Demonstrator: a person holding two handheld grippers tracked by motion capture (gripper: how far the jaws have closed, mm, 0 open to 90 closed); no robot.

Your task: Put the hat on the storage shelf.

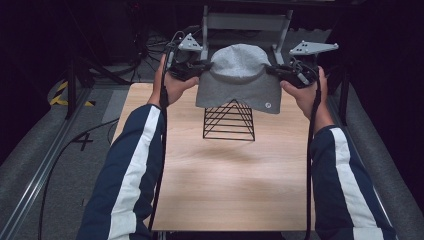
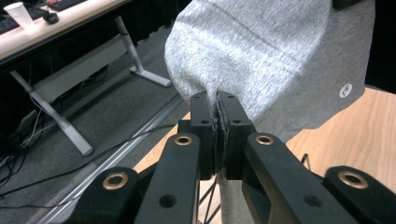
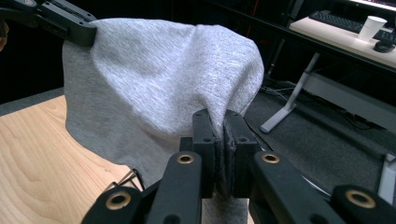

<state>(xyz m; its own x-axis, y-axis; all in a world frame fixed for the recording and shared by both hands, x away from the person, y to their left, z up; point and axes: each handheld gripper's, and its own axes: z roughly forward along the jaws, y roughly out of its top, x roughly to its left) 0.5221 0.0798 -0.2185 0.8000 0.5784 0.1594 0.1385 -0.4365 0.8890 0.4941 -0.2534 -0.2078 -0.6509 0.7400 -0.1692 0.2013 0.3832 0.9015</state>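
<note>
Grey hat [image 1: 239, 75] hangs above the black wire stand [image 1: 229, 120], stretched between both grippers.

The hat's long axis runs side to side over the stand's peak; left gripper [image 1: 196, 68] and right gripper [image 1: 277, 71] each pinch one edge, jaws closed on fabric, equally near.

A small round white logo [image 2: 346, 90] (its mark unreadable) sits on the grey hat [image 2: 261, 56].

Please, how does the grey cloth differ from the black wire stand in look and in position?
The grey cloth is soft and solid; the black wire stand is rigid, open and pyramid-shaped. The cloth hangs in the air, gripped by the left tongs and right tongs; the stand rests on the table. The cloth hides the stand's top.
</note>
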